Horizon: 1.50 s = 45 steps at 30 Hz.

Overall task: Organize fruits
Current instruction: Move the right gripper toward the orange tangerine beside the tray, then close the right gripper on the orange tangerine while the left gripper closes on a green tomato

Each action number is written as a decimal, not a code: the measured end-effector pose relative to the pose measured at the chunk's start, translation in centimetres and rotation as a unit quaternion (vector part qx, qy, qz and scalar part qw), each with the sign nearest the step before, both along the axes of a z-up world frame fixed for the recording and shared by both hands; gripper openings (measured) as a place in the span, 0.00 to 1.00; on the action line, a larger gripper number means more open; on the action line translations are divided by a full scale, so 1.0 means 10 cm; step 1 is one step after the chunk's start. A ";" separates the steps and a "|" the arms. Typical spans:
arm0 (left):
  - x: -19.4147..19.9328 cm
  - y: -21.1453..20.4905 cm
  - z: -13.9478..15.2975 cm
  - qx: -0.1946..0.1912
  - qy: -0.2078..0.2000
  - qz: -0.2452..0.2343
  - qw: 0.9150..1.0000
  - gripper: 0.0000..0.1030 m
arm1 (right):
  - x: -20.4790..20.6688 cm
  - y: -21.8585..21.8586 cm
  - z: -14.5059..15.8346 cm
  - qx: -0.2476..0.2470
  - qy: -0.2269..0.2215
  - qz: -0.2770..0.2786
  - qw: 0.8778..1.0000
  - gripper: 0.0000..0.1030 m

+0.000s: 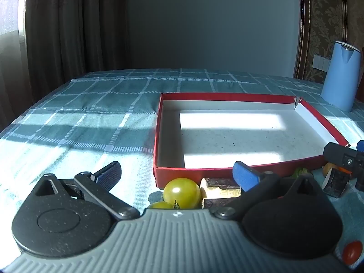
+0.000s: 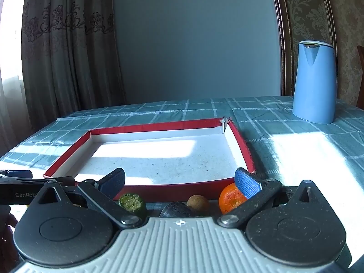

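A shallow red box (image 1: 227, 96) with a white inside lies on the checked tablecloth; it also shows in the right wrist view (image 2: 159, 125). My left gripper (image 1: 177, 174) is open and empty above a green tomato (image 1: 182, 190), a second green tomato (image 1: 162, 205) and a dark cut piece (image 1: 221, 190) in front of the box. My right gripper (image 2: 179, 182) is open and empty above a green cut vegetable (image 2: 132, 202), a kiwi (image 2: 198, 202), a dark fruit (image 2: 176, 209) and an orange (image 2: 231, 197).
A blue kettle (image 2: 315, 82) stands at the back right of the table, also in the left wrist view (image 1: 341, 75). A red tomato (image 1: 352, 252) lies at the lower right. The other gripper's body (image 1: 345, 159) shows at the right edge. Curtains hang at the left.
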State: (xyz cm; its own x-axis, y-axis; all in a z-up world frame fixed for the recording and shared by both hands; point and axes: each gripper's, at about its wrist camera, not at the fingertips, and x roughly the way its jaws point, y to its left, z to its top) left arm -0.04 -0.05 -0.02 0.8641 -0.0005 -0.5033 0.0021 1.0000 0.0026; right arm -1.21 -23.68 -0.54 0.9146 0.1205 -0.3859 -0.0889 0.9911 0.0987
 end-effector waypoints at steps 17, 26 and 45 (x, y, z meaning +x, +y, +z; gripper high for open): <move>-0.01 -0.03 0.04 0.004 -0.002 -0.001 1.000 1.00 | -0.03 0.02 0.01 -0.002 -0.002 0.001 1.000 1.00; 0.00 0.01 0.03 0.001 -0.001 -0.003 1.000 1.00 | -0.24 -0.22 0.04 -0.038 -0.012 -0.016 0.999 1.00; -0.01 0.01 0.03 -0.016 -0.016 -0.007 1.000 1.00 | -0.32 -0.66 -0.06 -0.125 0.036 -0.029 0.991 0.90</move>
State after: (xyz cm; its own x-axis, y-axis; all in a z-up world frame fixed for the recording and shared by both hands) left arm -0.15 0.00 0.24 0.8800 -0.0291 -0.4741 0.0172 0.9994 -0.0295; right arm -4.38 -30.29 -1.10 0.8866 -0.0390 -0.4608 -0.0322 0.9888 -0.1457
